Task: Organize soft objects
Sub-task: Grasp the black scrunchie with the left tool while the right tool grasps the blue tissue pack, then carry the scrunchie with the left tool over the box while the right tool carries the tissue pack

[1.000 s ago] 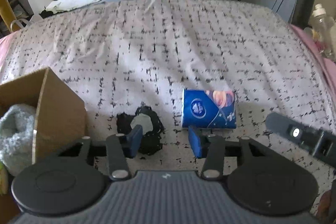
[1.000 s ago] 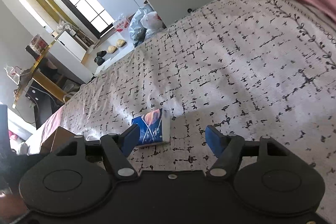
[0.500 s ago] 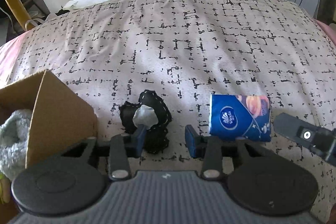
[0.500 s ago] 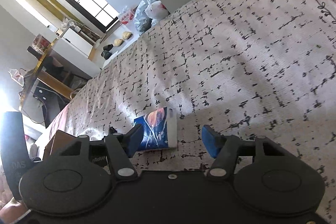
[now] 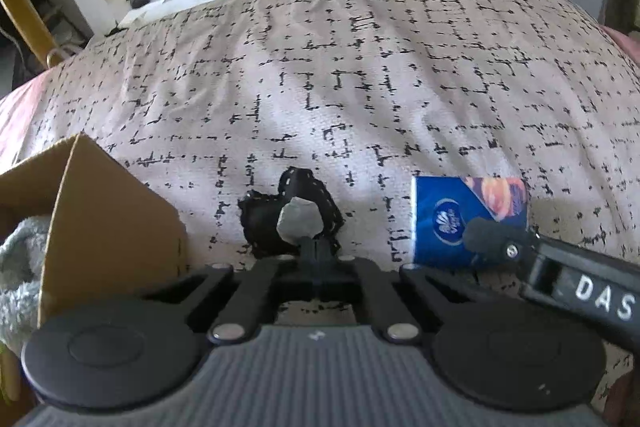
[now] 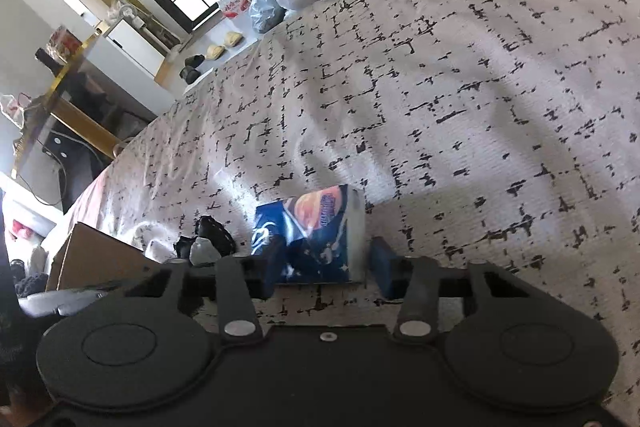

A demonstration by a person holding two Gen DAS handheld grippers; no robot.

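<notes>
One fluffy grey item (image 5: 16,259) already sits in the cardboard box (image 5: 108,211); beside it the left gripper (image 5: 316,251) pinches the black sock bundle (image 5: 280,223), and the spread right gripper (image 6: 324,267) straddles the tissue pack (image 6: 316,235) on the bed (image 5: 360,87).

Black left claw (image 5: 316,255), silver screws; right claw (image 6: 326,267), blue pads (image 6: 382,261)

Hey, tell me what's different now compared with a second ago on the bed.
The left gripper closed its fingers onto the near edge of the black and grey sock bundle. The right gripper moved forward until its open fingers straddle the blue tissue pack. The cardboard box and both items kept their places.
</notes>
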